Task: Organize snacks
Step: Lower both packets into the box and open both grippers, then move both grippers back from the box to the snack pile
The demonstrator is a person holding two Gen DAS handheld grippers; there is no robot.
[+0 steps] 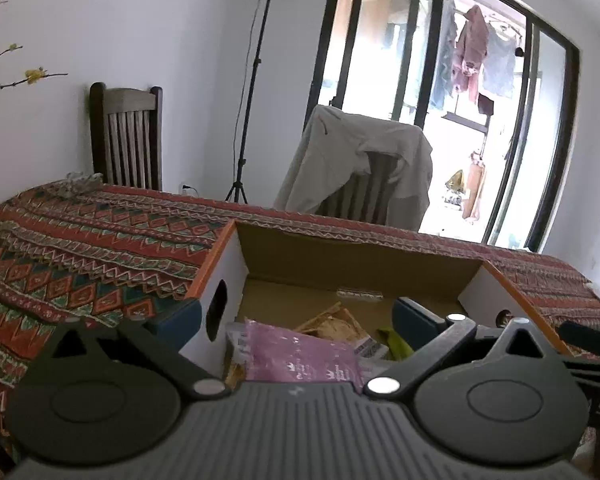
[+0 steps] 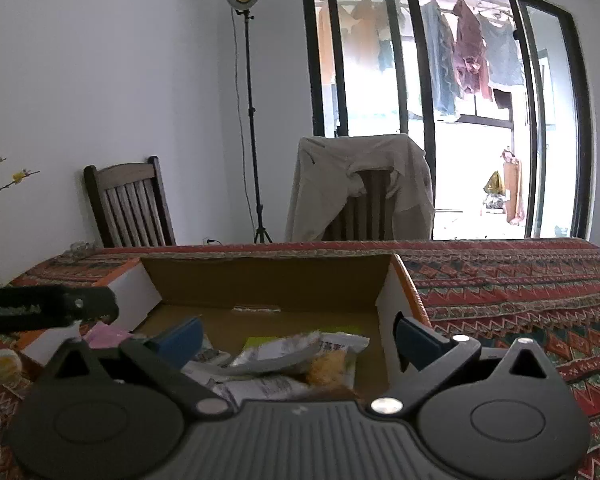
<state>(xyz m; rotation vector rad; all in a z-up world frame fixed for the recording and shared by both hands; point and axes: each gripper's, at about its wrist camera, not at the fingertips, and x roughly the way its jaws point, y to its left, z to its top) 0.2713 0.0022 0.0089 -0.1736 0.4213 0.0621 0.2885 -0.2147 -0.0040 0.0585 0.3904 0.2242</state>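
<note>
An open cardboard box (image 1: 360, 260) with white side walls and orange edges stands on the patterned tablecloth; it also shows in the right wrist view (image 2: 268, 276). In it lie a pink snack packet (image 1: 300, 356), a tan packet (image 1: 336, 322) and a green one (image 1: 396, 344). The right wrist view shows clear and white snack packets (image 2: 296, 354) with yellow snacks inside. My left gripper (image 1: 296, 316) is open and empty over the box's near left part. My right gripper (image 2: 298, 334) is open and empty over the box's near right part.
The patterned tablecloth (image 1: 80, 240) covers the table around the box. Two wooden chairs (image 1: 128, 136) stand behind the table, one draped with a beige jacket (image 1: 360, 160). A light stand (image 2: 252, 120) and glass doors are behind. The other gripper's body (image 2: 48, 304) shows at left.
</note>
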